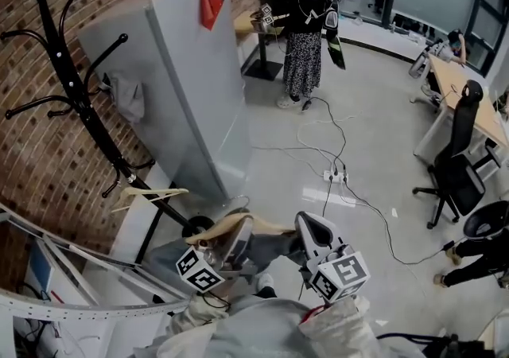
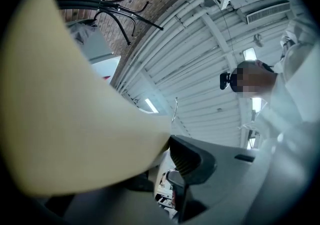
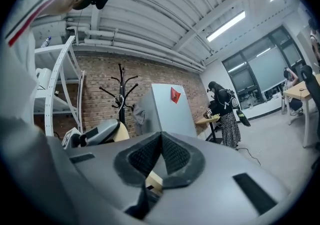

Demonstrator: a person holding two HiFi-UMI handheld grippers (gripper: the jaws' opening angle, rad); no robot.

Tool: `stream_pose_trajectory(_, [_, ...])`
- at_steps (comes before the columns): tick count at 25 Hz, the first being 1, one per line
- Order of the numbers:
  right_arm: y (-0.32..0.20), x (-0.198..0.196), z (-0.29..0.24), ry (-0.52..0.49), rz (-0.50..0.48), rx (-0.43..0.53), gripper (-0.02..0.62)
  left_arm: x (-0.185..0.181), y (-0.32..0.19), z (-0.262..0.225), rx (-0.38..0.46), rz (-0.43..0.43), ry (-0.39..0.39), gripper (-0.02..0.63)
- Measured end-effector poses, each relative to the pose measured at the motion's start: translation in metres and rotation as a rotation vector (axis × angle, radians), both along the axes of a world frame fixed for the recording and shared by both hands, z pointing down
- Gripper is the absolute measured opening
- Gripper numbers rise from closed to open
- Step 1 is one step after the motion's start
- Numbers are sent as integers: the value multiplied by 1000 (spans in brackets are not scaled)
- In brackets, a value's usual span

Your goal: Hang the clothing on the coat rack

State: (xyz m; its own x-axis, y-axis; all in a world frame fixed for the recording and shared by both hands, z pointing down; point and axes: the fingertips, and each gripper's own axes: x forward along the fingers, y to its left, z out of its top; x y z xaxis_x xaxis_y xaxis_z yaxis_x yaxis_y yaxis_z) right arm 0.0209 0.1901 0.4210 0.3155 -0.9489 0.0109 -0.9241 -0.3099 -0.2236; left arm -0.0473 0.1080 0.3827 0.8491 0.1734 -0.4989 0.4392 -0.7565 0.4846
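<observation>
Head view: carrying step, nothing hung yet. Grey clothing (image 1: 274, 249) sits bottom centre, draped on a wooden hanger (image 1: 266, 227). Left gripper (image 1: 231, 235) is clamped on the hanger. Right gripper (image 1: 310, 229) has its jaws closed, seemingly pinching the cloth. Coat rack (image 1: 75, 90) stands upper left. Next, probably: raise the hanger to a free arm. Count: one rack, two hangers (second hanger (image 1: 151, 193) low on the rack), two grippers.

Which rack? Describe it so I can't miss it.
Against the brick wall at left, beside the grey cabinet, stands the coat rack. It's the only black pole with curved hooks, with a bare wooden hanger low on it.
</observation>
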Motion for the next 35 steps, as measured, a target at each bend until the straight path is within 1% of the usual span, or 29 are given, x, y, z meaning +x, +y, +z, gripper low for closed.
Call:
stream_pose_trajectory(7, [-50, 27, -4, 18, 9, -5, 25, 27, -47, -3, -1, 20, 15, 100])
stream_pose_trajectory(13, [-90, 29, -7, 37, 1, -10, 25, 36, -85, -6, -5, 22, 30, 100])
stream_pose_trajectory(20, [-113, 37, -5, 50, -16, -31, 25, 43, -106, -5, -4, -1, 36, 100])
stream_pose_trajectory(26, [-140, 39, -4, 63, -72, -48, 25, 45, -128, -3, 11, -65, 36, 100])
stream_pose_trajectory(32, [-169, 48, -1, 65, -164, -41, 25, 51, -148, 3, 22, -146, 27, 100])
stream_pose_trajectory(35, [-185, 59, 4, 56, -209, -30, 25, 59, -161, 5, 26, -192, 23, 100])
